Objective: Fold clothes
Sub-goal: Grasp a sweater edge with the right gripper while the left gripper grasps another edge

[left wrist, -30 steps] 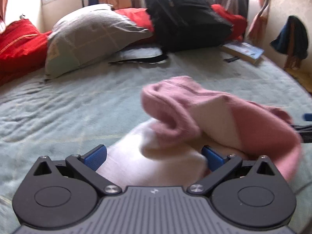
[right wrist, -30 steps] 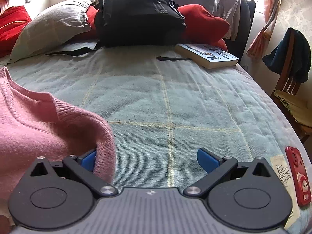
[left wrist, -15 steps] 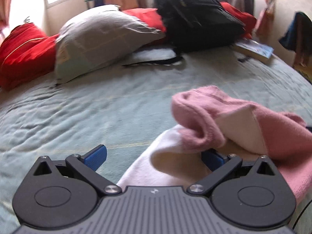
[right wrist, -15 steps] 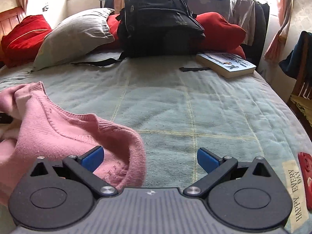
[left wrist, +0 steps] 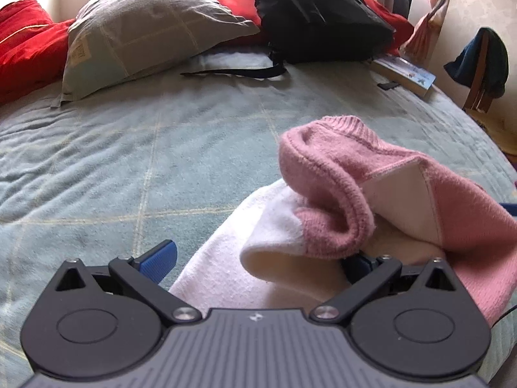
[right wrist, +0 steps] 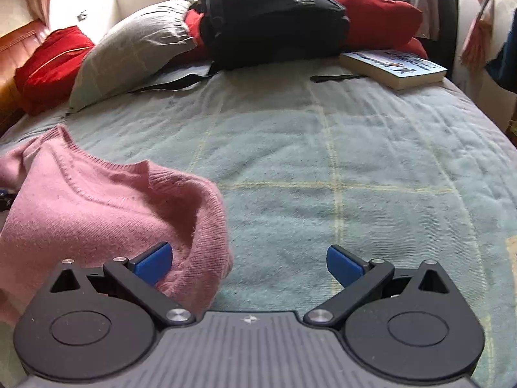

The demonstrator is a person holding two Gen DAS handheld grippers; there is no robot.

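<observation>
A pink and white knitted sweater [left wrist: 339, 200] lies bunched on the blue-green bedspread [left wrist: 129, 168]. My left gripper [left wrist: 258, 258] stands open, with the sweater's white part lying between its fingers and pink folds covering the right fingertip. In the right wrist view the same sweater [right wrist: 97, 207] fills the lower left. My right gripper [right wrist: 248, 258] is open, its left fingertip against the pink hem, its right fingertip over bare bedspread [right wrist: 355, 168].
At the head of the bed lie a grey pillow [left wrist: 145, 35], red cushions [left wrist: 22, 55] and a black backpack [right wrist: 271, 16]. A book [right wrist: 394, 68] rests at the far right. A chair with dark clothing [left wrist: 481, 61] stands beside the bed.
The sweater has dropped lower onto the bed and shifted in both views. Both grippers have stayed open and moved slightly relative to the cloth.
</observation>
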